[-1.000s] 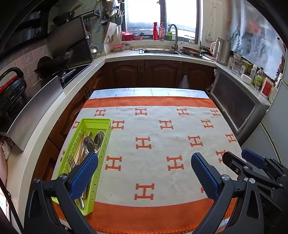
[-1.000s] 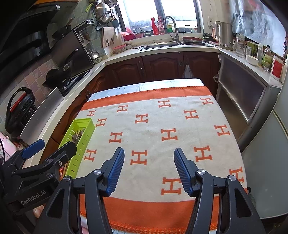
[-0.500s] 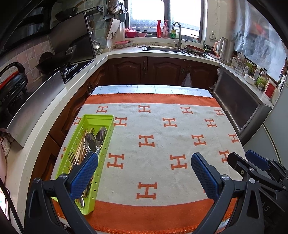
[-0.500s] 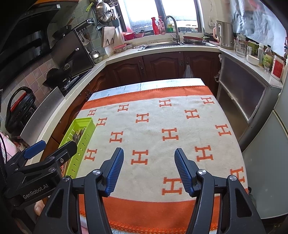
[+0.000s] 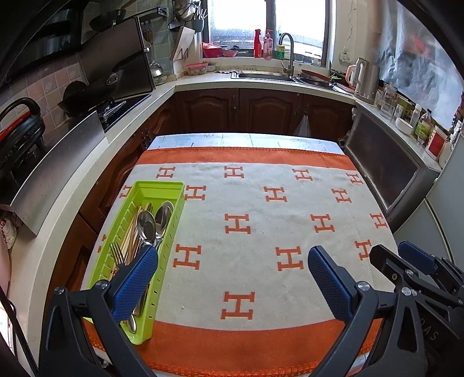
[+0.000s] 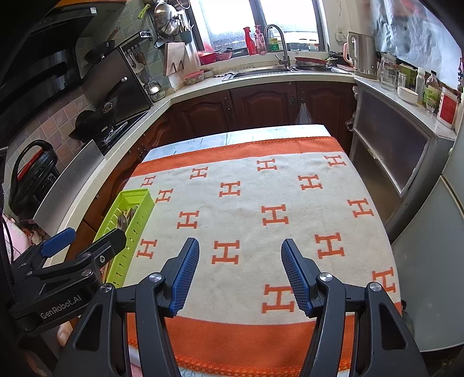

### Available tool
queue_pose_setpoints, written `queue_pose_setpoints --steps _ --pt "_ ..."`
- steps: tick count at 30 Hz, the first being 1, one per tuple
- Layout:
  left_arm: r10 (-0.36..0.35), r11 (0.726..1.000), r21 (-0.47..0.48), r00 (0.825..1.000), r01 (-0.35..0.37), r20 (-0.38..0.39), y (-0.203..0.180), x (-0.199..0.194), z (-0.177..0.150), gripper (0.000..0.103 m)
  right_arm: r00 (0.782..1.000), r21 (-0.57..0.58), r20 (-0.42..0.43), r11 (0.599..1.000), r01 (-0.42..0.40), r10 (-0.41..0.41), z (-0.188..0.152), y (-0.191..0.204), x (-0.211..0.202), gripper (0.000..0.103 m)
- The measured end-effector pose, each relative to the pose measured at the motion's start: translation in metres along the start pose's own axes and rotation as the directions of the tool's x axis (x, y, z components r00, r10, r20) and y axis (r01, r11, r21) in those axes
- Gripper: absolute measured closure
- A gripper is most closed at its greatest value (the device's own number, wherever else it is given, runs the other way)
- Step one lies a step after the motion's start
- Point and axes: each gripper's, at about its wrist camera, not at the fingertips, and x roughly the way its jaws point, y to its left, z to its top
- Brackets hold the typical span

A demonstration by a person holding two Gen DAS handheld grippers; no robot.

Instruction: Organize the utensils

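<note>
Kitchen cloth [image 5: 261, 208] bare; tray [image 5: 174, 220] left of both spread, empty claws, left [image 5: 232, 278], right [image 6: 240, 272]. Utensils [image 5: 145, 229] best gripped mid-handle.

Kitchen: bright window [image 5: 266, 26] far ahead, above sink [image 5: 266, 76]; dark wooden cabinets [image 5: 261, 111] below counter; pink tiled wall [image 5: 55, 87] left; kettle [image 5: 366, 79] ahead right.
</note>
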Motion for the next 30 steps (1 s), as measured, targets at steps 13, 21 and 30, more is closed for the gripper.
queue_pose_setpoints --steps 13,21,30 --pt "0.000 1.000 0.001 1.000 0.000 -0.009 0.000 0.001 -0.002 0.001 1.000 0.005 -0.006 1.000 -0.003 0.003 -0.005 0.003 0.002 0.043" --pt "-0.002 1.000 0.002 1.000 0.002 -0.019 -0.001 0.003 -0.003 0.001 1.000 0.008 -0.012 1.000 -0.005 0.006 -0.008 0.003 0.003 0.043" --pt "-0.001 1.000 0.001 1.000 0.001 -0.022 -0.001 0.004 -0.003 0.001 1.000 0.014 -0.022 1.000 -0.009 0.009 -0.015 0.005 0.005 0.043"
